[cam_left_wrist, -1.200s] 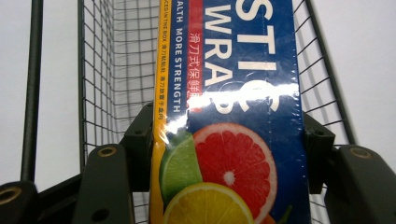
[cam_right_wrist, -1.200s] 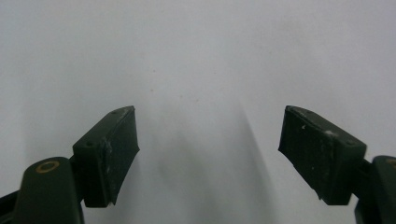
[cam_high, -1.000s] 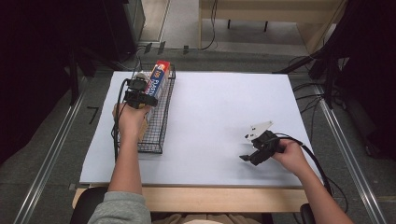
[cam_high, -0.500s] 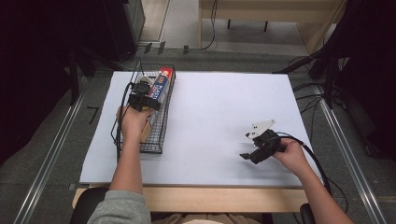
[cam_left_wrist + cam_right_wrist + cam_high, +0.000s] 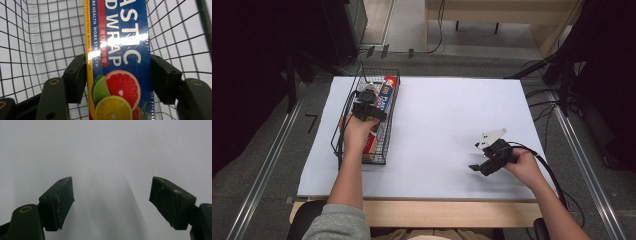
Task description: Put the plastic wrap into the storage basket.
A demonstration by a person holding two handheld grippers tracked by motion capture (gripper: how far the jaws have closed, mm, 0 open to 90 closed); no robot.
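Note:
A long blue plastic wrap box (image 5: 120, 37), printed with citrus slices, lies along the inside of a black wire basket (image 5: 386, 150) at the table's left. My left gripper (image 5: 367, 101) is down in the basket and shut on the box, one jaw pressed to each long side (image 5: 117, 77). The box's far end (image 5: 387, 89) pokes out past the gripper toward the basket's far wall. My right gripper (image 5: 480, 163) hovers low over the white table sheet (image 5: 442, 120) at the front right. It is open, with nothing between its jaws (image 5: 112, 200).
The basket wires (image 5: 37, 45) close in around the left gripper on both sides. Cables trail from the right gripper off the table's right edge (image 5: 552, 175). Dark equipment and floor rails (image 5: 267, 165) flank the table.
My left gripper, with the box in it, has moved a little toward the person and lower into the basket. The right gripper has stayed where it was.

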